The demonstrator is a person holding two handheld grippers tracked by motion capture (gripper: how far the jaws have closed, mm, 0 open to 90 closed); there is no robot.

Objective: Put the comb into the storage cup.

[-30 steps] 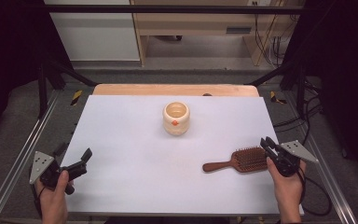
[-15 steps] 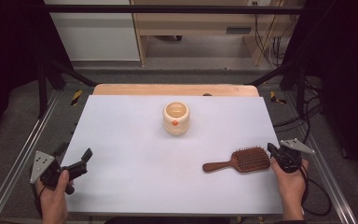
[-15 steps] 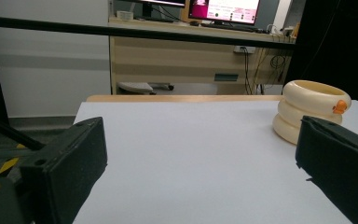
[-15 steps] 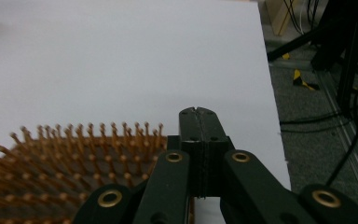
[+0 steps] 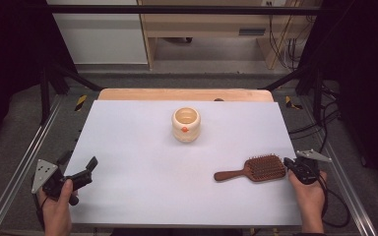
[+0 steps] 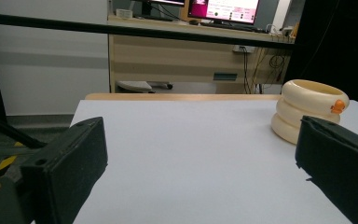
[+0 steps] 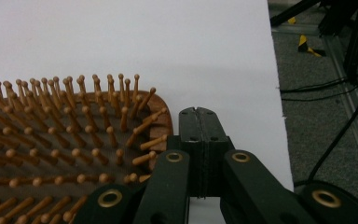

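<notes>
The brush point(image 5: 257, 168) lies bristles up near the tabletop's point(image 5: 138, 147) right edge, toward the front. The right gripper point(image 5: 295, 165) sits just beside its head, fingers pressed together on nothing. At the front left corner, the left gripper point(image 5: 81, 169) holds its fingers wide apart and empty.

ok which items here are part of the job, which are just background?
In the job:
- hairbrush, right gripper shut beside its head
- cream pot
- left gripper, open

Lying about:
- desk
- monitor
- cables
</notes>
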